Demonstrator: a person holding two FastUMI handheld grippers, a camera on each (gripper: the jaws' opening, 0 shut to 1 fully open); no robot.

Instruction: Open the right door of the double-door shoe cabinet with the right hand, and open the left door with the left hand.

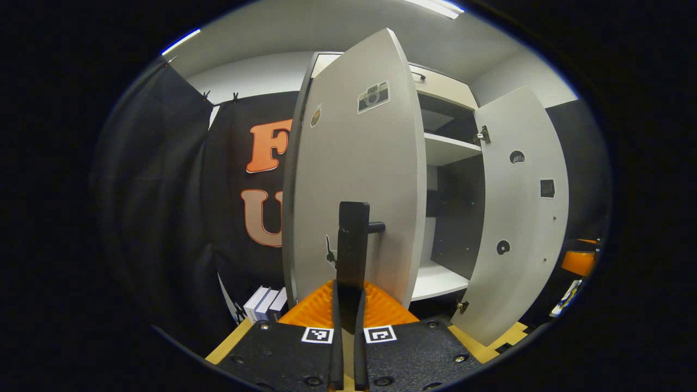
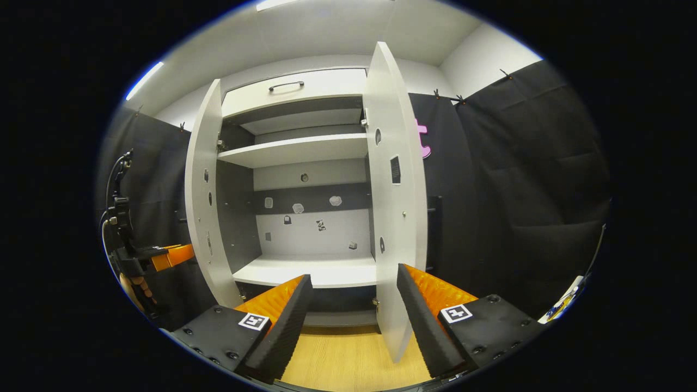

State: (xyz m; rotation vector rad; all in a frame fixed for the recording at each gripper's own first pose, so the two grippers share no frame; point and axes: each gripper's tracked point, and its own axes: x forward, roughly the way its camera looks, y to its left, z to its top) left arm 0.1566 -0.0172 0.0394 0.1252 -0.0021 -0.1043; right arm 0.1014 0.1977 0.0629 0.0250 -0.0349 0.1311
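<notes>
My left gripper (image 1: 347, 305) clamped the left door's handle (image 1: 353, 245), upright at twelve o'clock. My right gripper (image 2: 354, 305) gaped wide, the right door (image 2: 393, 218) just ahead at one o'clock.

The left gripper (image 1: 347, 321) has its fingers closed on the dark vertical handle (image 1: 353, 245) of the left door (image 1: 356, 163), which stands swung out edge-on; a camera sticker (image 1: 373, 97) sits near the door's top. Beyond it the right door (image 1: 517, 218) hangs wide open; white shelves (image 1: 449, 148) show inside the cabinet; some white boxes (image 1: 266, 302) stand on the floor beside the cabinet's left side.
</notes>
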